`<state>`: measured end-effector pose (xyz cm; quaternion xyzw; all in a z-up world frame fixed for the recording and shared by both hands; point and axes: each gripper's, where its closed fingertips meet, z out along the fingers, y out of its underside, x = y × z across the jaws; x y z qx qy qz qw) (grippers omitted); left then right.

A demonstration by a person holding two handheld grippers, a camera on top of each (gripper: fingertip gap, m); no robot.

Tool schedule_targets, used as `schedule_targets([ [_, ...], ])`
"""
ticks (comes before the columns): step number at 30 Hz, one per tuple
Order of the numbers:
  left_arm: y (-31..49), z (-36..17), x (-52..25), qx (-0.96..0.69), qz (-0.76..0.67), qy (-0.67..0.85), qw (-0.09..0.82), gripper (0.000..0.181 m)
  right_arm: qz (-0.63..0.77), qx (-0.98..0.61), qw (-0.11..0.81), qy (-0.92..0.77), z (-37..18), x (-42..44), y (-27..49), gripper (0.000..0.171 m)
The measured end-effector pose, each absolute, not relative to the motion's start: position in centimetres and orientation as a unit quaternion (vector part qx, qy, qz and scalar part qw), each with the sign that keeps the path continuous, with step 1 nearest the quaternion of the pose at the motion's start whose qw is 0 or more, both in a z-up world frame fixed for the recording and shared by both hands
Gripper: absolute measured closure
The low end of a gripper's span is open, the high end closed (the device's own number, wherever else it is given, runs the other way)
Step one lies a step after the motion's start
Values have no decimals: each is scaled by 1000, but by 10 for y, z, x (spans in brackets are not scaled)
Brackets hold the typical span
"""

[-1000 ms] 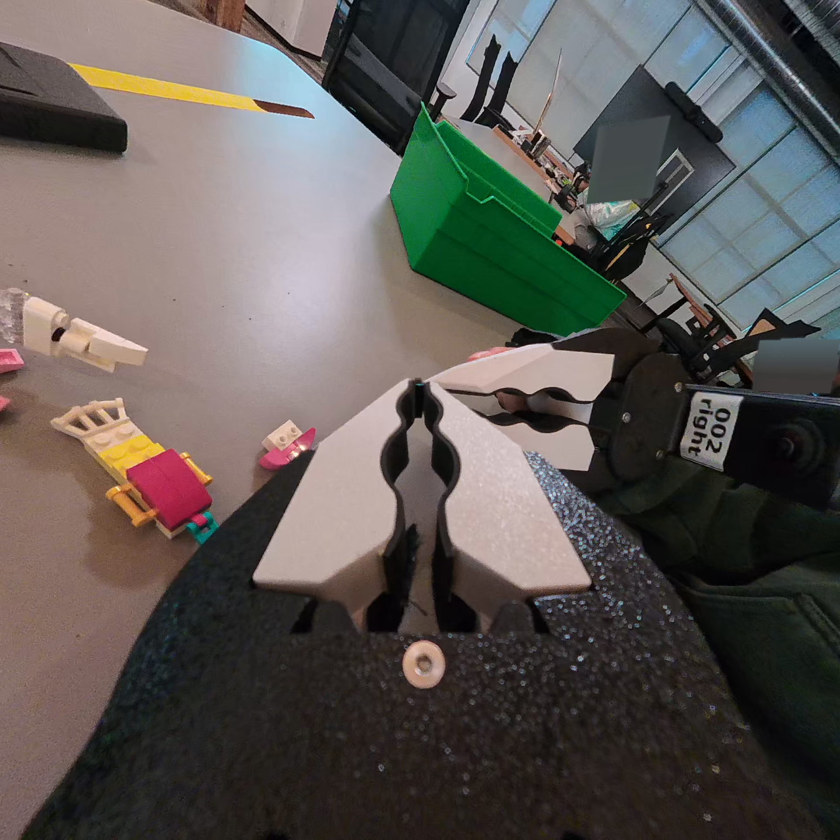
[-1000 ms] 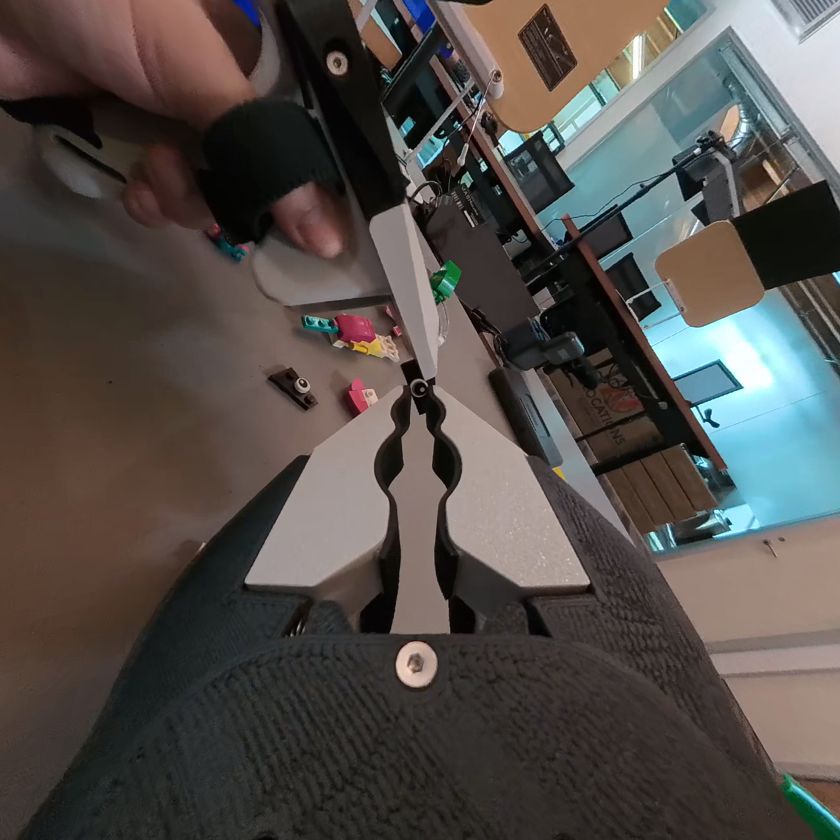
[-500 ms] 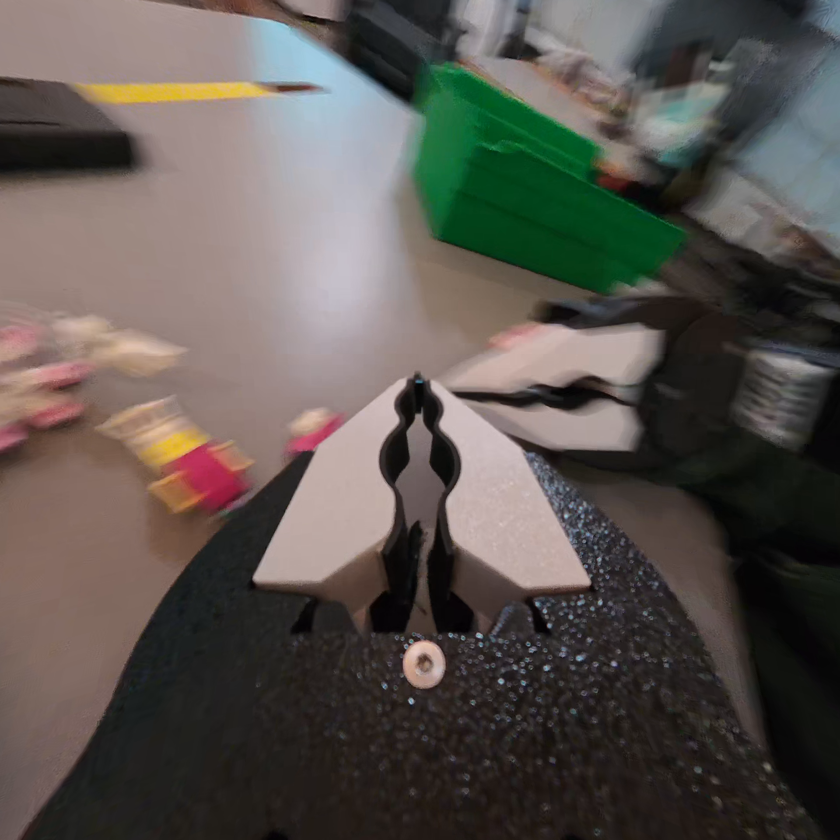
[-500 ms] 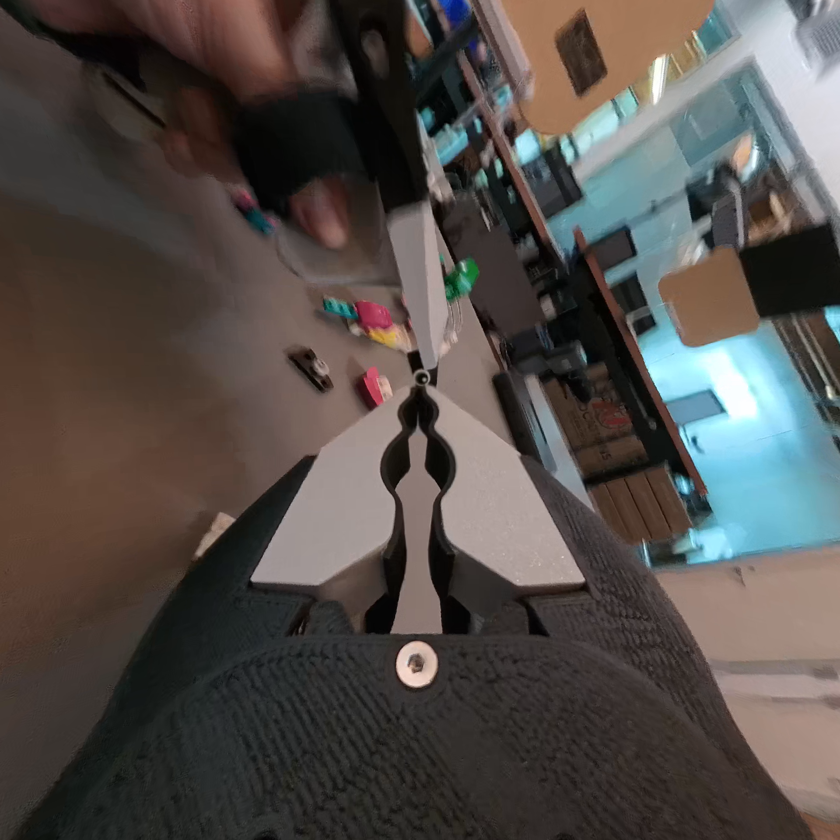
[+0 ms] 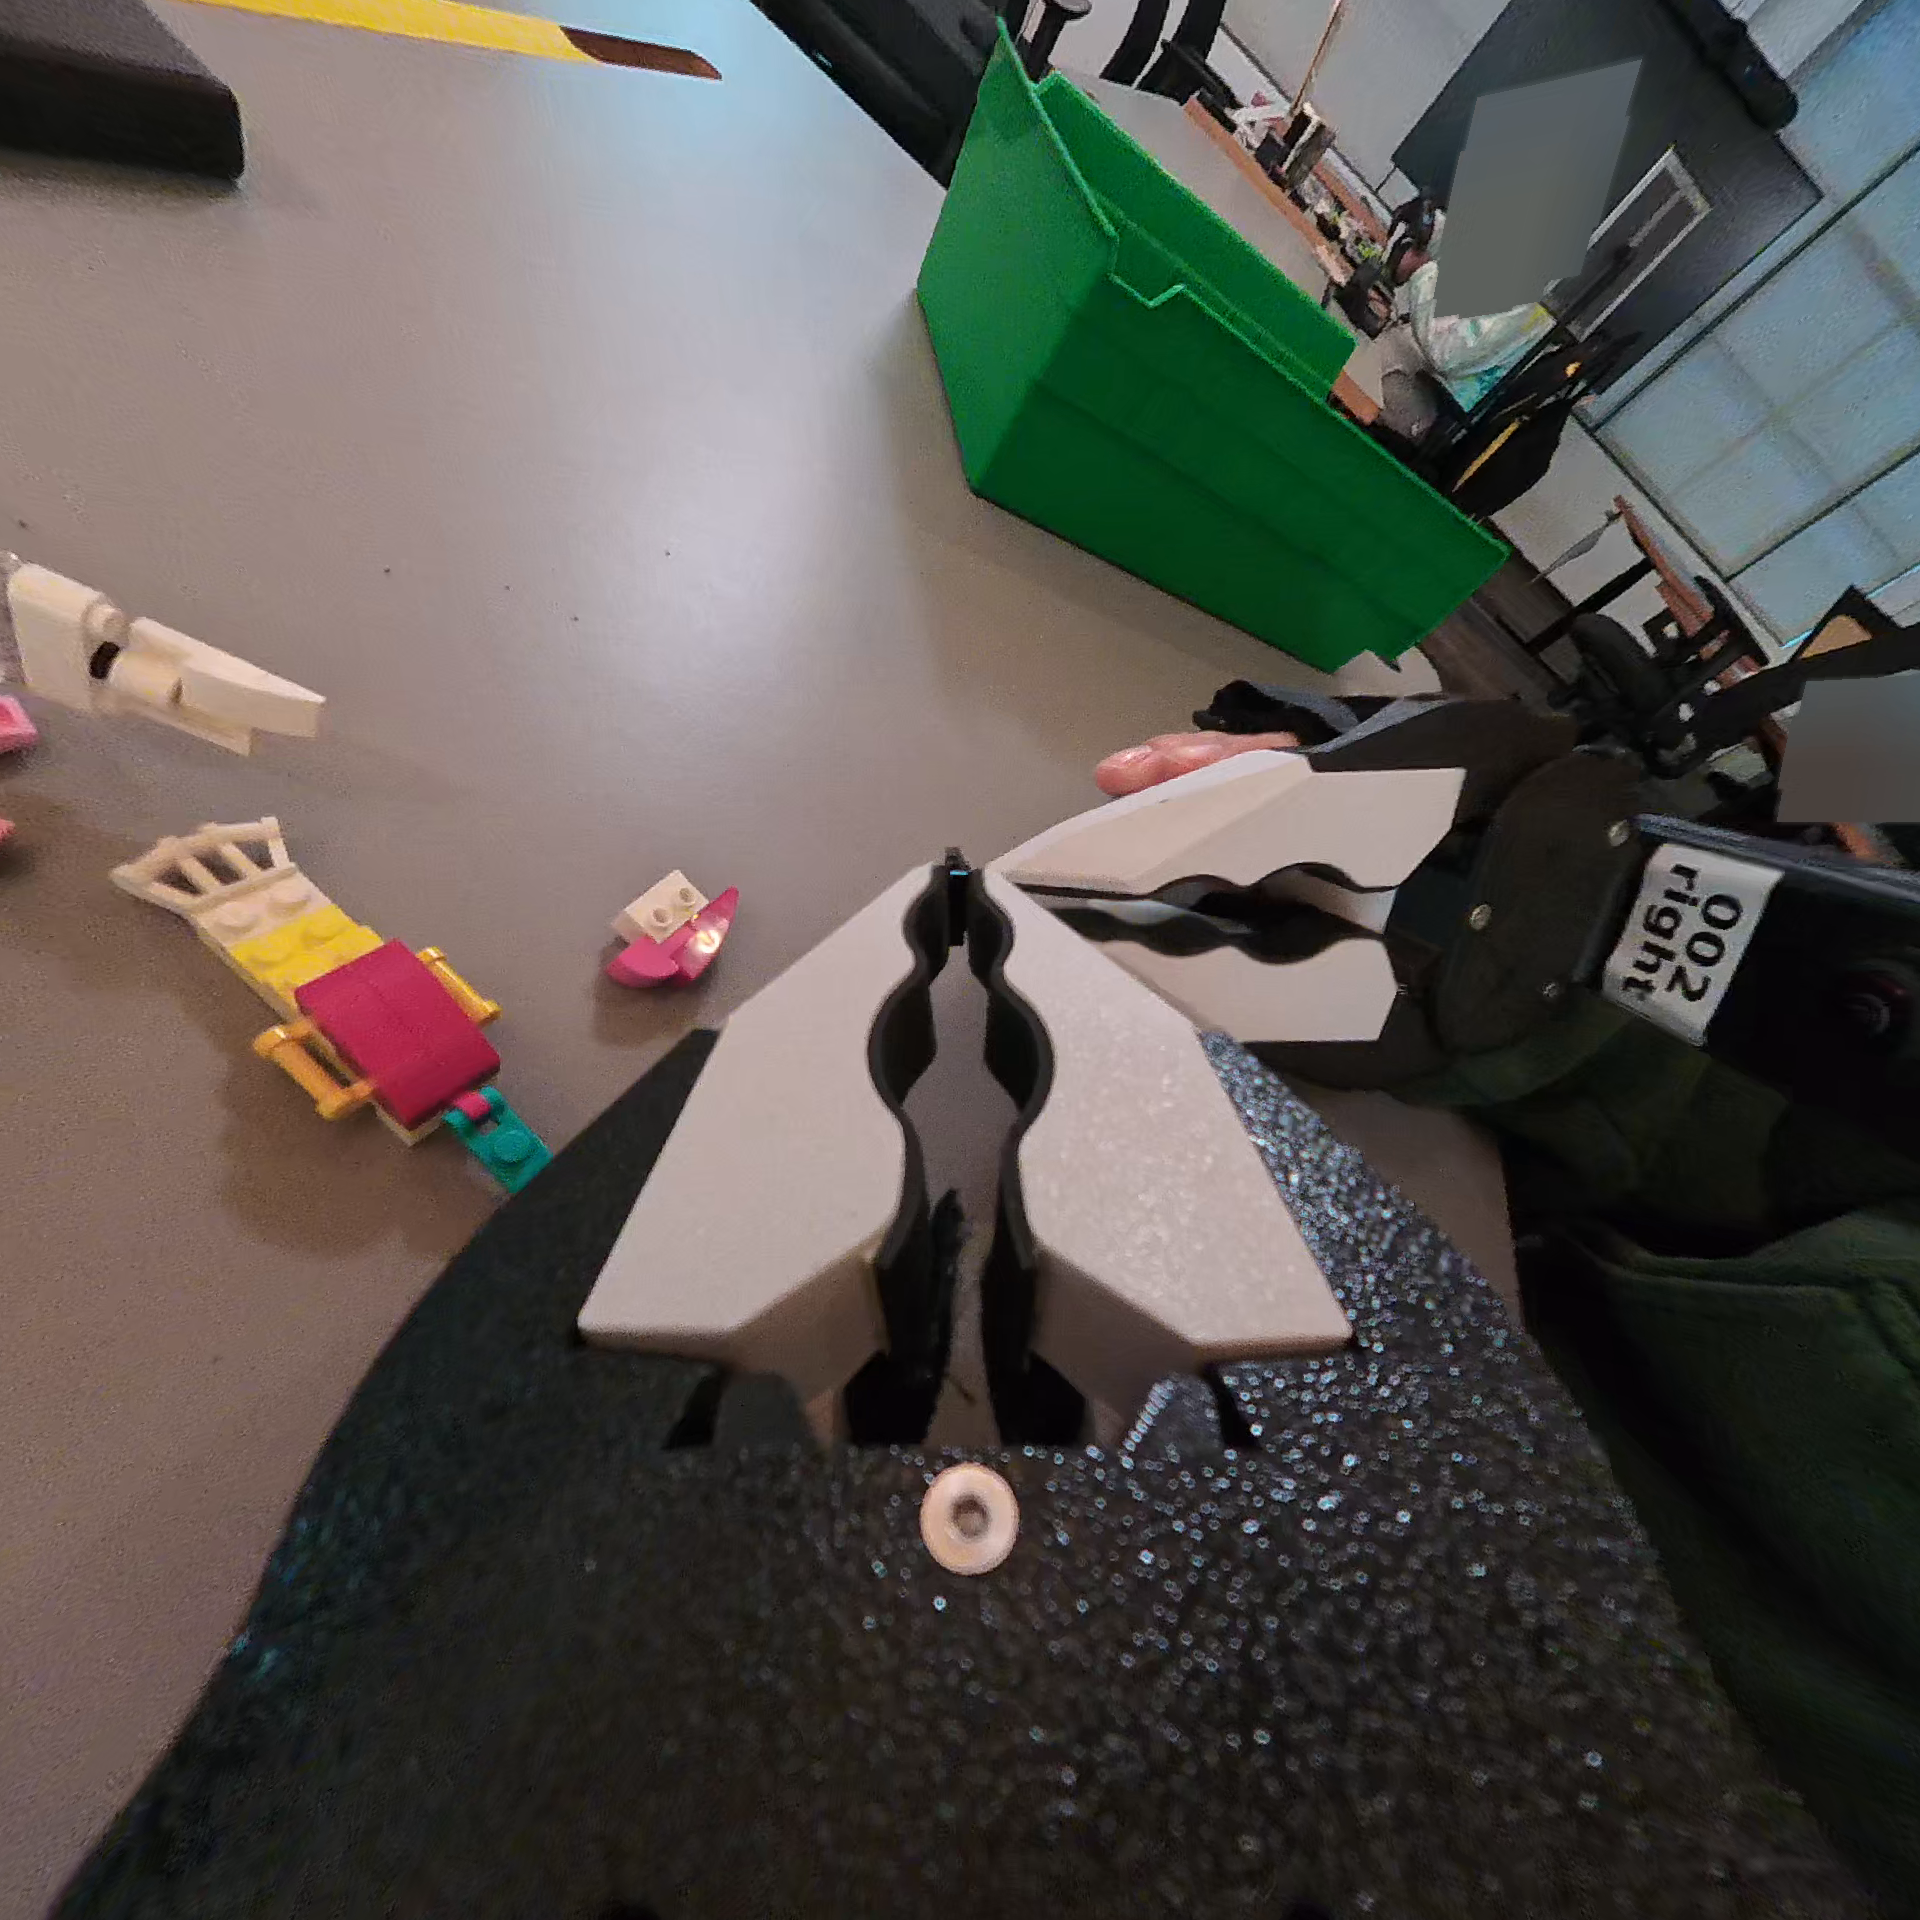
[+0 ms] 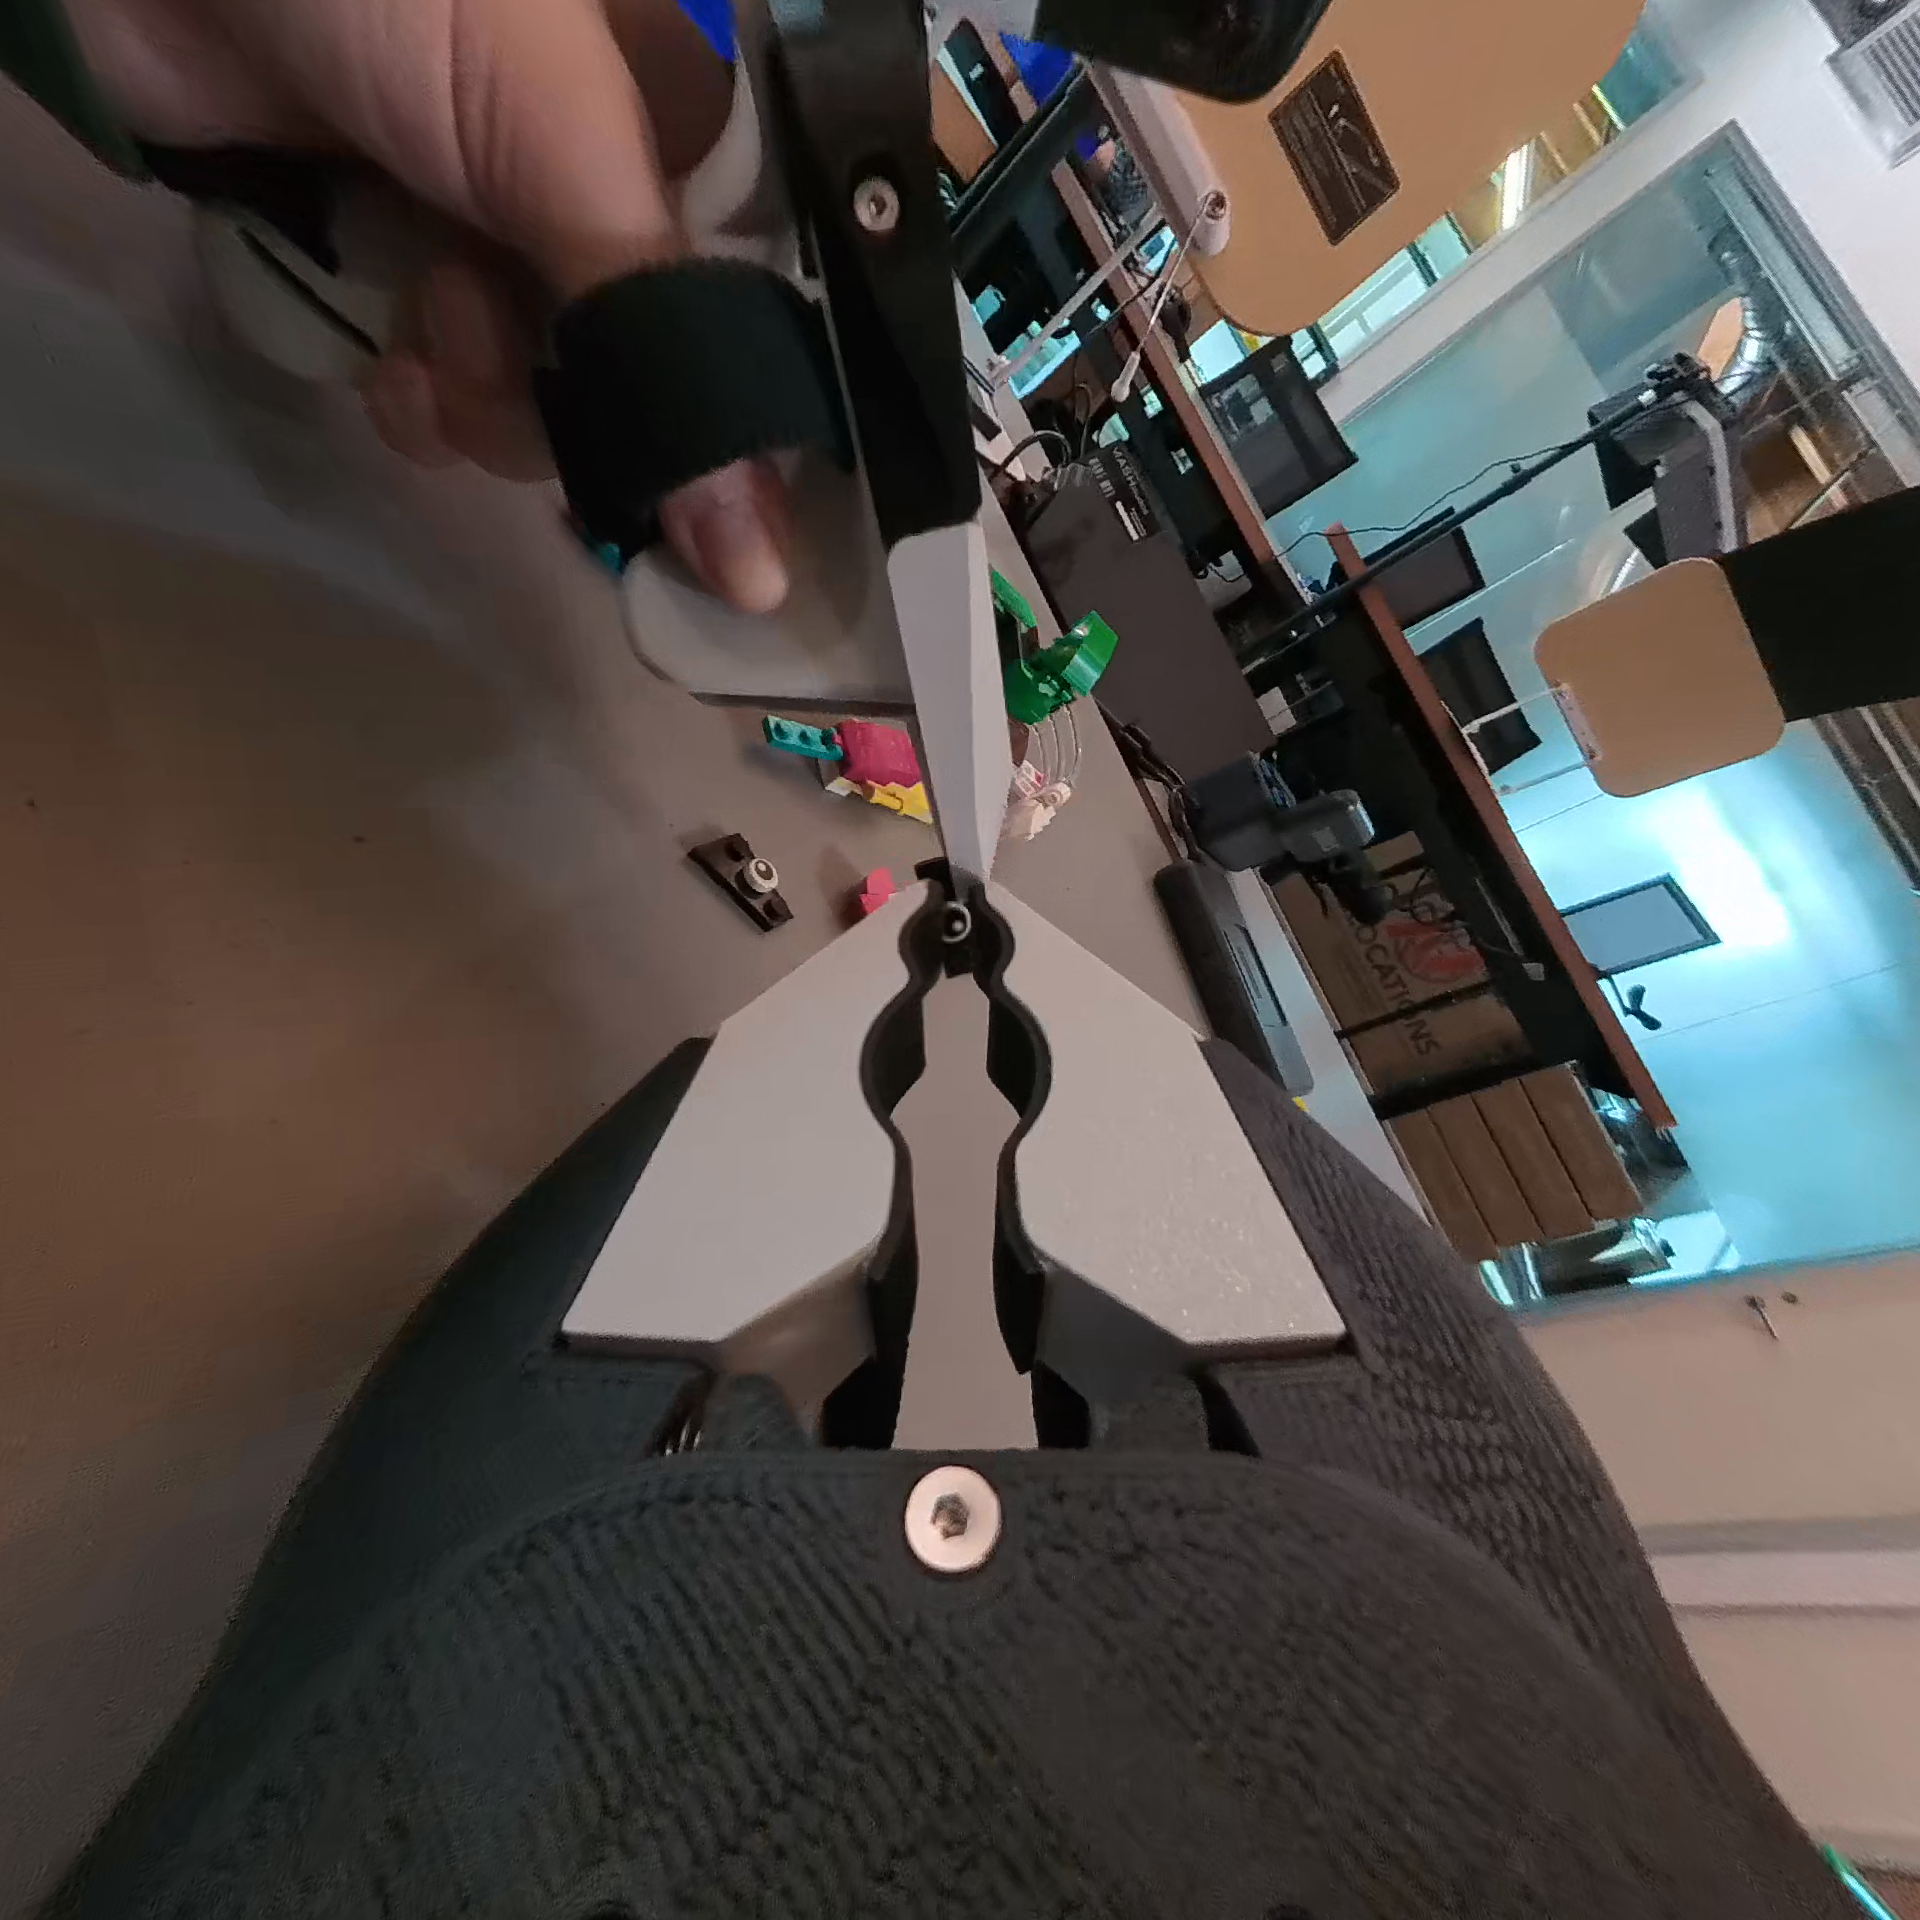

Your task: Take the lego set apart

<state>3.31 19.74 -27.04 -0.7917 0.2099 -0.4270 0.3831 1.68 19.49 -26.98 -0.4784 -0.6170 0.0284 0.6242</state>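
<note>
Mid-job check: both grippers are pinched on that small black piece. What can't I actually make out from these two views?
- Small black piece: both views show only a sliver between the tips of the left gripper and right gripper; its shape is hidden.
- Green bin: left wrist view, its walls hide the inside.
- White lego piece: left wrist view, cut off by the left edge.
- Green lego piece: right wrist view, partly behind the left gripper's finger.

Open office — desks [image 6: 1496, 727], glass partitions [image 5: 1766, 416]
</note>
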Motion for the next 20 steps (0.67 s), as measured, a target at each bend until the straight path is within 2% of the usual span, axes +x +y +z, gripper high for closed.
schedule_targets([
  [1,197,-269,33,-790,-436,201,380,180,24,-478,626,-615,-269,17,196,169],
  [5,197,-268,33,-784,-471,176,364,180,14,-476,629,-615,-267,17,194,167],
  [8,197,-266,32,-778,-493,161,354,180,18,-486,622,-613,-269,19,196,160],
  [20,192,-275,31,-787,-482,175,342,179,17,-487,611,-624,-275,19,189,168],
])
